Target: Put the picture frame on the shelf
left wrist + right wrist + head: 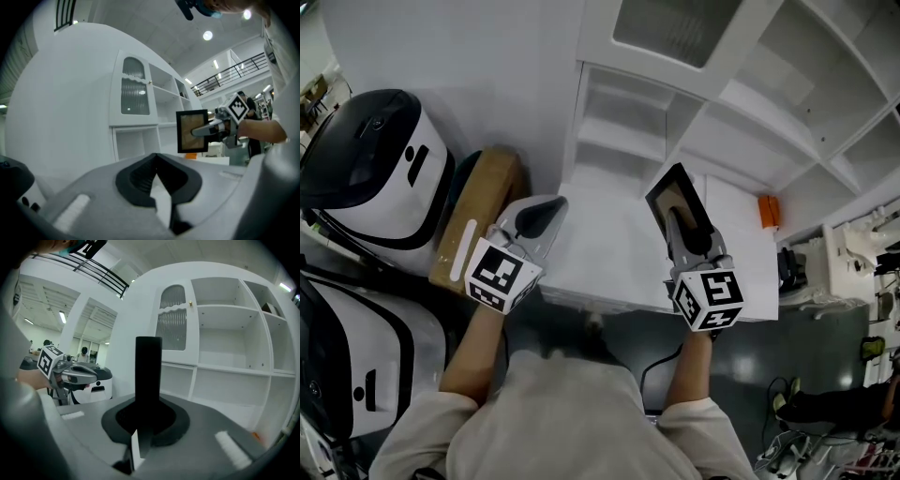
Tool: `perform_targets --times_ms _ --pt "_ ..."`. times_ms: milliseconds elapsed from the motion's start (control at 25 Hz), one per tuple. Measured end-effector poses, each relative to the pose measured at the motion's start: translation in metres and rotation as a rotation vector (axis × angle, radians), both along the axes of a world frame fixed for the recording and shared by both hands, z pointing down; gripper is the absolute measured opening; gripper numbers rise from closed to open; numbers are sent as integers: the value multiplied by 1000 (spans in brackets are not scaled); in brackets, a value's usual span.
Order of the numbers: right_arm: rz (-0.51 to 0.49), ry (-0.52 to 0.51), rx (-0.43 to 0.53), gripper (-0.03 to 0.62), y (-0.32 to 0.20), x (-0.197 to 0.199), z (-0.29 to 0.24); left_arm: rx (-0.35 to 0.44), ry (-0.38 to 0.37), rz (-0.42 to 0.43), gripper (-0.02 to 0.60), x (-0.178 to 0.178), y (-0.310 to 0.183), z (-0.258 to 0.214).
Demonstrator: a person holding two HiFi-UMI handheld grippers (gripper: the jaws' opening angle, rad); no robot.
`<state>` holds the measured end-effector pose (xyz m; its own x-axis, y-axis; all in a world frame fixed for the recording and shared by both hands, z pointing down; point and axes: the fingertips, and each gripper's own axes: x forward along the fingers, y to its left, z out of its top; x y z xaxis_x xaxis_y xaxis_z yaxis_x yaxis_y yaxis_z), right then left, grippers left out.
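My right gripper [682,225] is shut on a black picture frame [679,200] with a brown picture and holds it upright over the white counter [609,253]. In the right gripper view the frame [148,366] shows edge-on, rising from between the jaws. The left gripper view shows the frame [190,131] from the front, in the right gripper [202,131]. The white shelf unit [628,141] with open compartments stands just behind the counter. My left gripper [539,217] hovers at the counter's left edge, shut, with nothing in it [157,159].
Two white-and-black machines [375,169] [356,356] stand at the left. A cardboard box [478,211] lies between them and the counter. A small orange object [768,209] sits at the counter's far right. A ribbed glass door [172,329] closes one upper compartment.
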<state>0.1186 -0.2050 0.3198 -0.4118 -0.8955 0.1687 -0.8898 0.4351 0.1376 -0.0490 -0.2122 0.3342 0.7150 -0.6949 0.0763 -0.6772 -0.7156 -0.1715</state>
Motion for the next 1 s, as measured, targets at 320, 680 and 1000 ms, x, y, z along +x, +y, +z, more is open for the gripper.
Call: perform_targets --times_ms 320,680,1000 --pt "-84 15 -15 15 -52 0 5 -4 8 -71 2 5 -29 0" --pt "-113 39 0 15 -112 3 11 -25 15 -173 2 1 -58 7" --pt "-142 113 9 15 -165 -4 32 -64 9 -239 2 -10 -75 24"
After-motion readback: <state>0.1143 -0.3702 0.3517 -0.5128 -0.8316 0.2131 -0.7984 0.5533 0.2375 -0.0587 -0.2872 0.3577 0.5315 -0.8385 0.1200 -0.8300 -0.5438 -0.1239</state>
